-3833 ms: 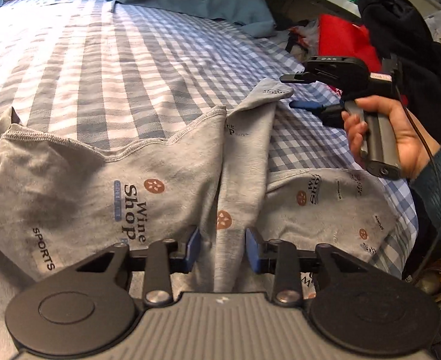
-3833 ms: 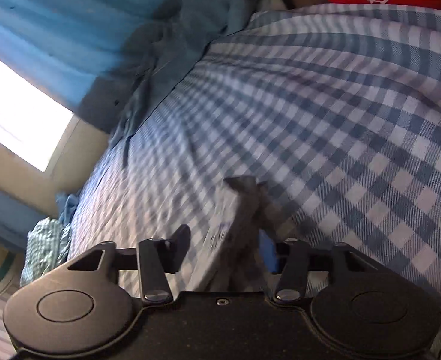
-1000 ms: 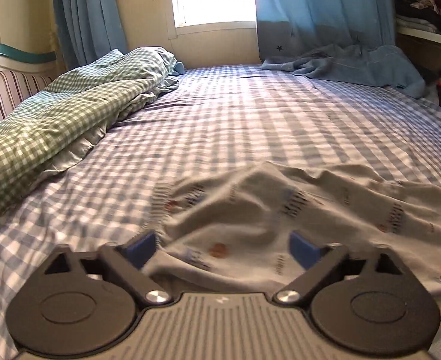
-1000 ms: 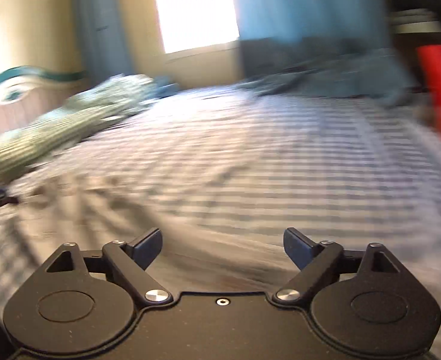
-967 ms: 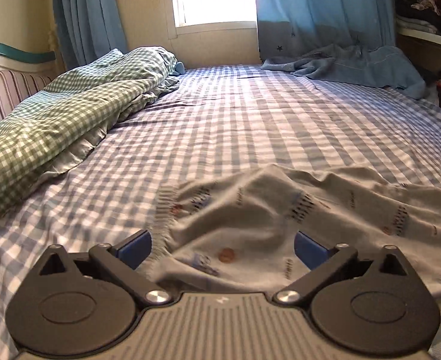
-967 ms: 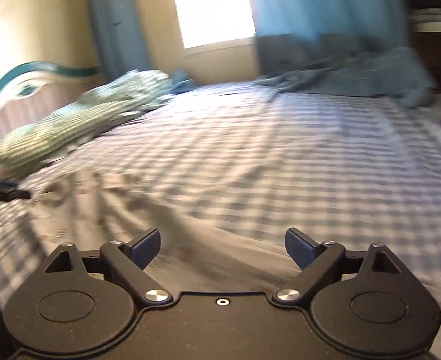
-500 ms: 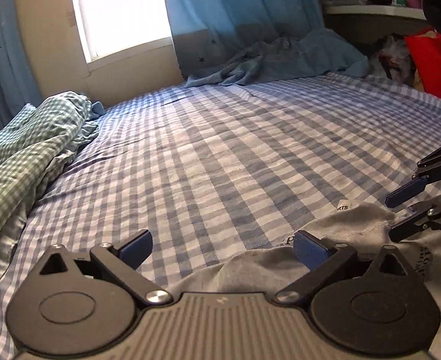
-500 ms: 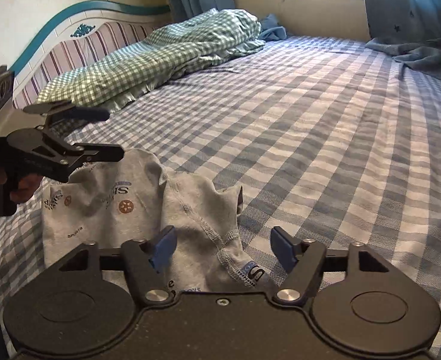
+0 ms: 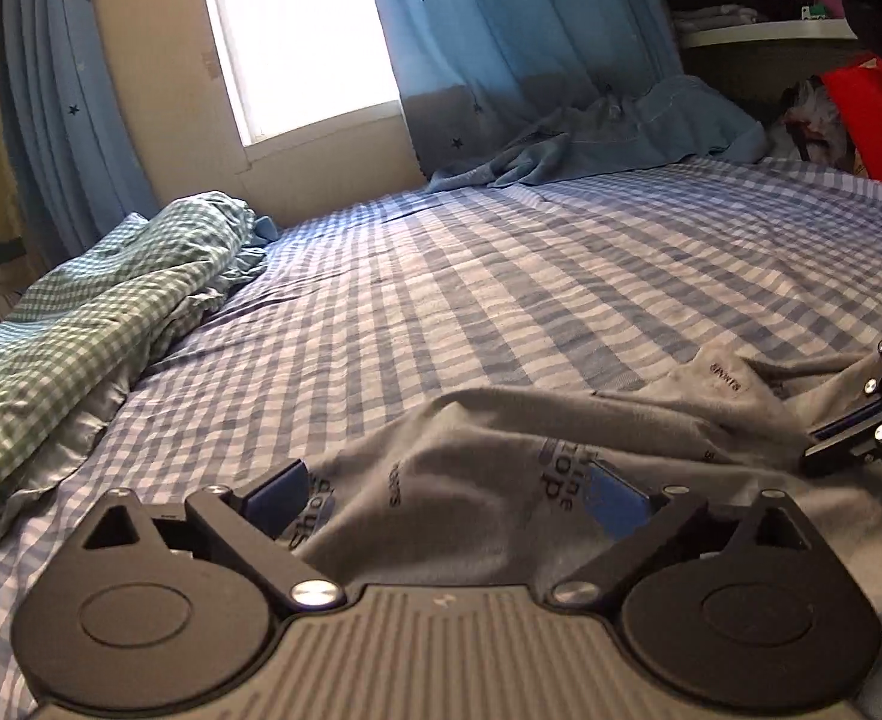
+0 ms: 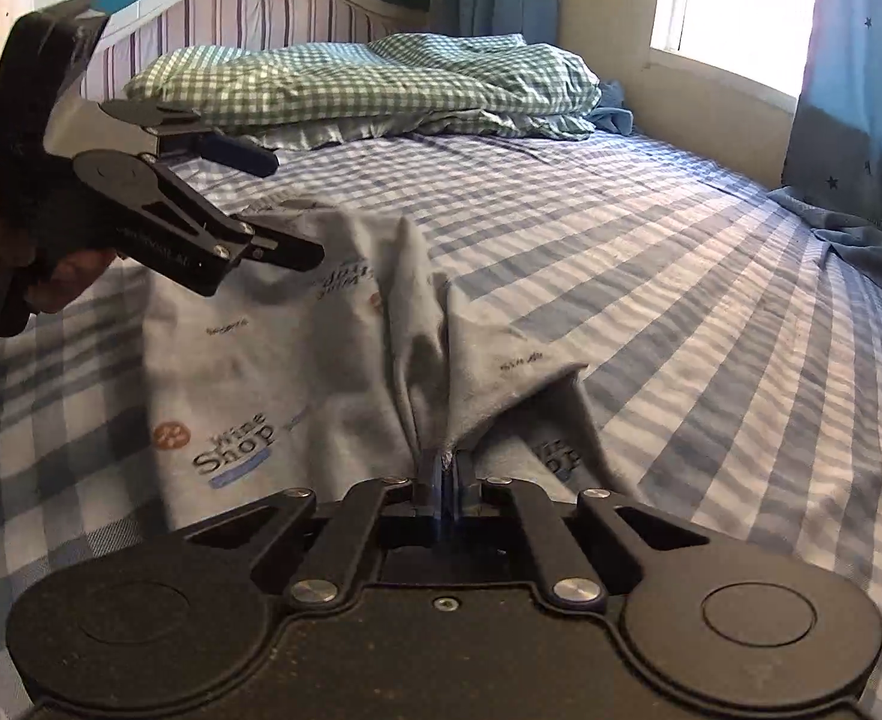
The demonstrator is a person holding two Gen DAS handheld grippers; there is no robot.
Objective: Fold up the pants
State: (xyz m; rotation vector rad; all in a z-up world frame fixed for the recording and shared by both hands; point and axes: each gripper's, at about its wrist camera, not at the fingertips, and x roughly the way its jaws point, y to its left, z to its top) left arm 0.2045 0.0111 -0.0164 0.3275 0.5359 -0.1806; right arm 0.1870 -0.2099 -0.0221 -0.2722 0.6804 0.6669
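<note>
The left hand-held gripper (image 10: 288,210) hangs spread over the far-left corner of the grey printed pants (image 10: 297,372), touching nothing yet, likely lining up its own pinch. The pants lie crumpled on the checked bed (image 10: 651,300). At their near edge the right hand-held gripper (image 10: 446,483) has just closed, pinching a fabric ridge (for lifting, I judge). Right of the pants, the bed lies bare.

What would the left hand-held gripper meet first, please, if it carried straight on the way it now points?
Most likely the grey pants: the open left hand-held gripper points down at a raised fold of them lying between its fingers, with the checked bed sheet beyond. Exact depth is unclear.
</note>
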